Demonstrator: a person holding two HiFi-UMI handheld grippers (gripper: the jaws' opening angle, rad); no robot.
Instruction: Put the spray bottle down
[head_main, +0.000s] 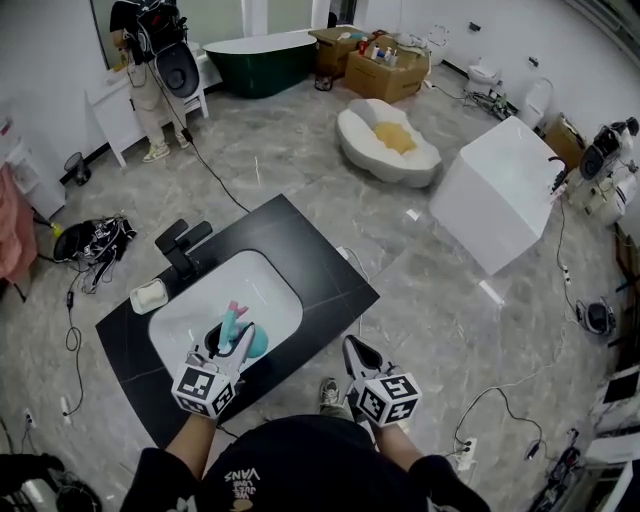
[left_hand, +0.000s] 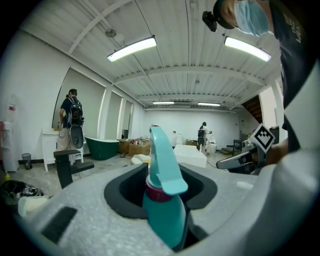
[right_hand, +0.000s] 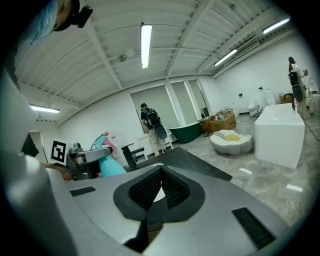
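Observation:
A teal spray bottle (head_main: 246, 338) with a pink trigger and collar hangs above the white sink (head_main: 185, 312) set in a black counter (head_main: 300, 250). My left gripper (head_main: 230, 340) is shut on the bottle's body. In the left gripper view the bottle (left_hand: 162, 200) stands upright between the jaws, nozzle pointing away. My right gripper (head_main: 358, 352) is off the counter's near right edge, shut with nothing in it; its ribbed pads (right_hand: 167, 192) meet at the tip. In the right gripper view the bottle (right_hand: 109, 167) shows at the left.
A black faucet (head_main: 180, 245) and a white soap dish (head_main: 148, 295) stand at the sink's far left. On the marble floor are a white box (head_main: 500, 190), a white cushioned seat (head_main: 385, 140), a green bathtub (head_main: 260, 60), a black bag (head_main: 95, 240) and cables. A person (head_main: 150, 60) stands at the back.

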